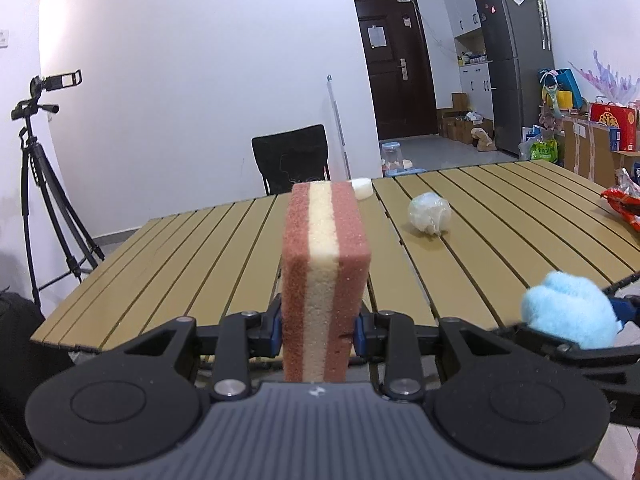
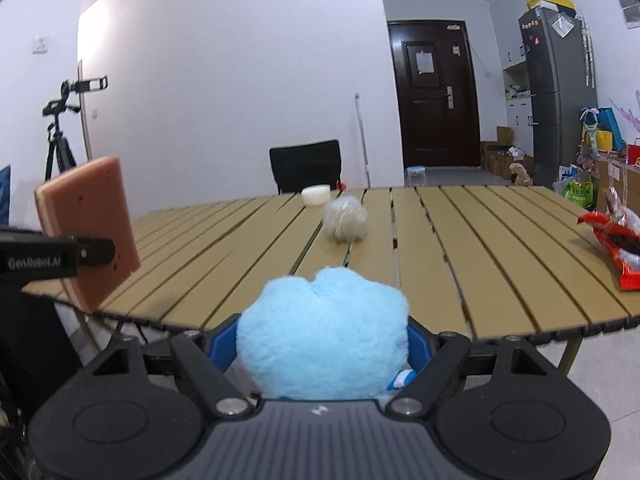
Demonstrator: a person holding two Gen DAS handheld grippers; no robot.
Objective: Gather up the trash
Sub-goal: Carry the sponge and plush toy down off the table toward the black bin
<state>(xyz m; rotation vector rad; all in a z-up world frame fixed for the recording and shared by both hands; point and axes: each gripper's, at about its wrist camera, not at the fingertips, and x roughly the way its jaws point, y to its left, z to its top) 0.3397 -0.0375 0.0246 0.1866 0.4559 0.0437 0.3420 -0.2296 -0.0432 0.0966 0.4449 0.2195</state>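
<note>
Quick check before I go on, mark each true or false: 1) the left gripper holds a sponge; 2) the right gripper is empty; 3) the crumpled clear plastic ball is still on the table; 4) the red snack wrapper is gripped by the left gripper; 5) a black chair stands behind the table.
1) True: the left gripper is shut on the sponge.
2) False: the right gripper clamps a blue plush toy.
3) True: the plastic ball lies on the table.
4) False: the red snack wrapper lies on the table's right edge, ungripped.
5) True: the black chair stands there.
</note>
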